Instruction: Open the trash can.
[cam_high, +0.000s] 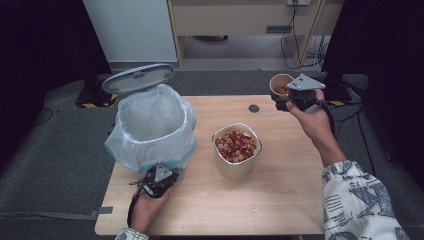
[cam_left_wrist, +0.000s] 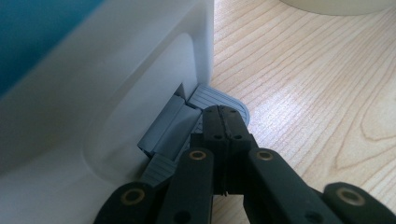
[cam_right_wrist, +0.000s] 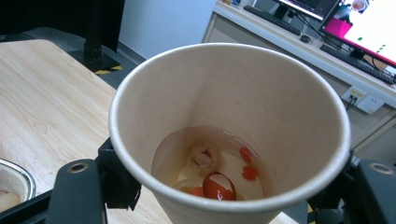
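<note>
On the wooden table (cam_high: 280, 195), bin (cam_high: 150, 125), bowl (cam_high: 236, 150).

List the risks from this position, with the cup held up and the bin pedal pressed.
1. The paper cup, held by the right gripper above the table's far edge, holds liquid and a few pieces; tilting it early could spill onto the table.
2. The left gripper presses the bin pedal at its tip; if it slips, the raised lid may drop shut.
</note>
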